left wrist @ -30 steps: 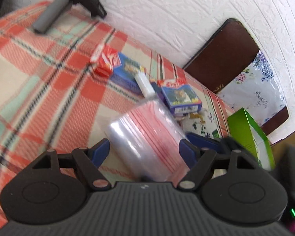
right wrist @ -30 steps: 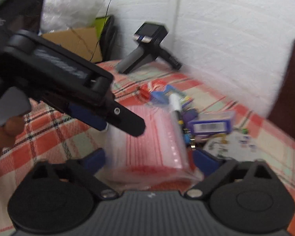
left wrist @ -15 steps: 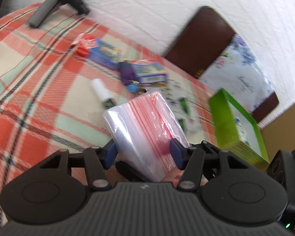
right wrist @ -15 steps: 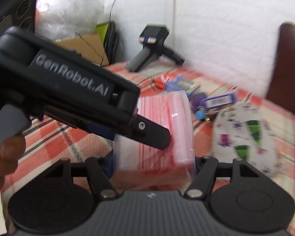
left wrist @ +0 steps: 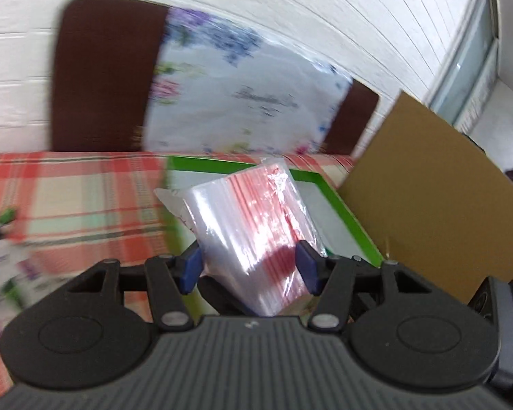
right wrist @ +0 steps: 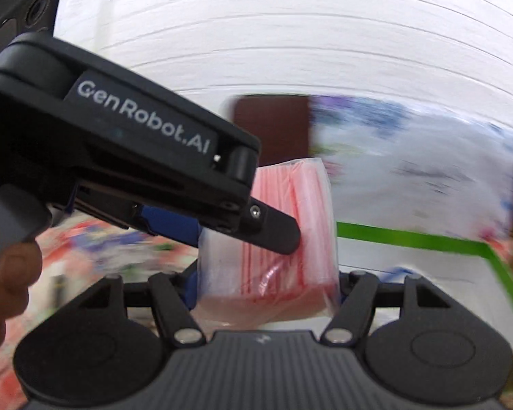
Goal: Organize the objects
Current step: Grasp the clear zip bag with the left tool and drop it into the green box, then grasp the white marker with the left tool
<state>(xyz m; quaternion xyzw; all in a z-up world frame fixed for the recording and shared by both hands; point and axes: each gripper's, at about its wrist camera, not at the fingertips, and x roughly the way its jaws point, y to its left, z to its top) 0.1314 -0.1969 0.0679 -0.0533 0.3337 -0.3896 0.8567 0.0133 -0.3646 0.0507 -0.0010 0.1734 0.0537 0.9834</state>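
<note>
both my grippers, left (left wrist: 248,270) and right (right wrist: 268,287), squeeze one bag pack (left wrist: 256,225) above the green box (left wrist: 338,201).

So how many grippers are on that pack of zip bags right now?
2. The left gripper clamps the pack from its two sides, and the right gripper clamps the same pack, both holding it in front of the green box.

- Pack of zip bags (left wrist: 253,225): clear, red-striped.
- Tablecloth (left wrist: 75,198): red, cream and mint plaid.
- Box (left wrist: 342,212): green rim.
- Chair (left wrist: 102,71): dark brown.
- Gripper pads (left wrist: 306,270): blue.
</note>
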